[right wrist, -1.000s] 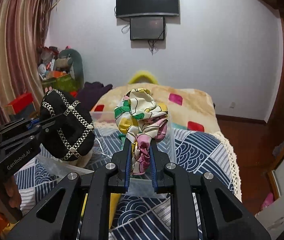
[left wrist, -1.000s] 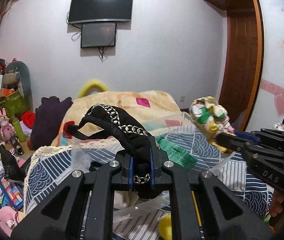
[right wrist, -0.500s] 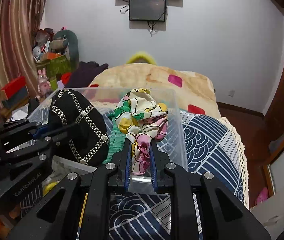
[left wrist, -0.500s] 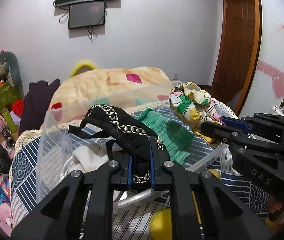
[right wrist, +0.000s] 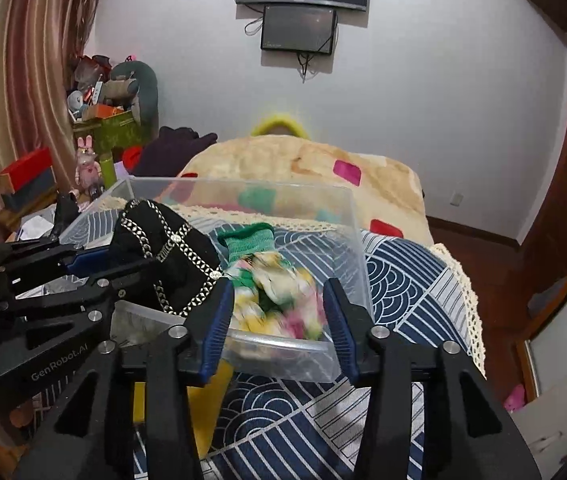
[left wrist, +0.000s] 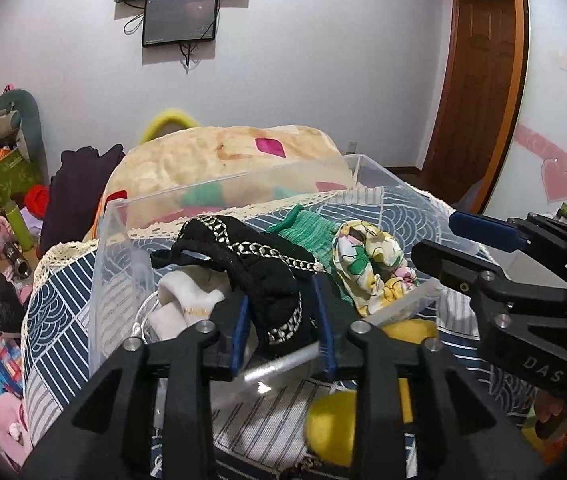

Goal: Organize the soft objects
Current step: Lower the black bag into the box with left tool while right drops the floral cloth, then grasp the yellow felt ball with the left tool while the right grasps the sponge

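left gripper (left wrist: 283,320) parted around black chain cap (left wrist: 271,276), right gripper (right wrist: 279,320) wide, empty, floral scarf (right wrist: 275,300) inside clear bin (right wrist: 357,256) rim

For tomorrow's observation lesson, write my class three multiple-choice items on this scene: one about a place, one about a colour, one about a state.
1. Where does the floral patterned fabric scrunchie lie?
A. in the clear plastic storage box
B. on the floor
C. on the wall screen

2. What colour is the knitted sock in the box?
A. red
B. green
C. grey

3. How do the right tongs stand?
A. shut on the scrunchie
B. shut on the sock
C. open

Answers:
1 A, it rests inside the box walls.
2 B, its ribbed cuff is green.
3 C, the blue pads stand wide apart either side of the scrunchie, while the left tongs have the black chain-trimmed fabric piece between their pads.
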`<state>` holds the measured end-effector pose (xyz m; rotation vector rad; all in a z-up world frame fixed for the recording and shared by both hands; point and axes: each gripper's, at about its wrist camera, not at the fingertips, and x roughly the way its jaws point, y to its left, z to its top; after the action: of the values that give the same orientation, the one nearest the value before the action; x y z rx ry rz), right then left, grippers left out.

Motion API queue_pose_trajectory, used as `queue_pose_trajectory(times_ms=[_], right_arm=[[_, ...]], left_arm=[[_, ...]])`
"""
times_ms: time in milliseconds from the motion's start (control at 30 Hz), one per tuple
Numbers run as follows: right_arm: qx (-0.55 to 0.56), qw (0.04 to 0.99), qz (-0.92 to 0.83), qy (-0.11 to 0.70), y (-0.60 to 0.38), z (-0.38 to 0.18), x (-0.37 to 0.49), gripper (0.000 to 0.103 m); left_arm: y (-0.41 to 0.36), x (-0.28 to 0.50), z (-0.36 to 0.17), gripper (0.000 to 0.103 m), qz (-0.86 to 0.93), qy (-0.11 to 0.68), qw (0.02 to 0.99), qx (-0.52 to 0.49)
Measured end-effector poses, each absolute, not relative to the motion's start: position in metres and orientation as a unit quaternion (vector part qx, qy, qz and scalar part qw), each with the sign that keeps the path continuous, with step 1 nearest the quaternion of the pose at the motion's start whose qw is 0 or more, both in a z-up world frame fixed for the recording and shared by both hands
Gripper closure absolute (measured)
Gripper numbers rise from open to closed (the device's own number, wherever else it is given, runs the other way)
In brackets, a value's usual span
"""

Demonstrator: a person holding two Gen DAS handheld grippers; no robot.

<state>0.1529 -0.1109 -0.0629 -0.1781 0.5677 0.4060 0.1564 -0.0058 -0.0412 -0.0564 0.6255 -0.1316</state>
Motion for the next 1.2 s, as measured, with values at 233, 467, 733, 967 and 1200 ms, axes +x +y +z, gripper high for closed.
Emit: queue_pose_trajectory(times_ms=[233, 467, 733, 967, 1200], right_arm=[[-0.078, 0.942, 0.204, 0.257, -0.118, -0.051, 0.142, 0.052], [-0.062, 0.948, 0.209, 0.231, -0.125, -0.036, 0.130, 0.051], [-0.047, 0.948, 0.221, 0.223, -0.131, -0.038, 0.115, 0.043], [-0.047, 0.941, 0.228, 0.247, -0.127, -0.059, 0.109, 0.043], [-0.038, 0.928, 0.237, 0.283, -0.123, -0.088, 0.114, 0.043]], left_arm=[[-0.005, 0.137, -0.024, 0.051, -0.048, 0.278, 0.959, -0.017], [0.001, 0.118, 0.000, 0.040, -0.041, 0.245, 0.968, -0.025], [0.004, 0.098, 0.001, 0.038, -0.038, 0.236, 0.971, -0.029], [0.002, 0.091, -0.028, 0.038, -0.044, 0.266, 0.962, -0.038], [-0.002, 0.097, -0.062, 0.038, -0.064, 0.310, 0.948, -0.041]])
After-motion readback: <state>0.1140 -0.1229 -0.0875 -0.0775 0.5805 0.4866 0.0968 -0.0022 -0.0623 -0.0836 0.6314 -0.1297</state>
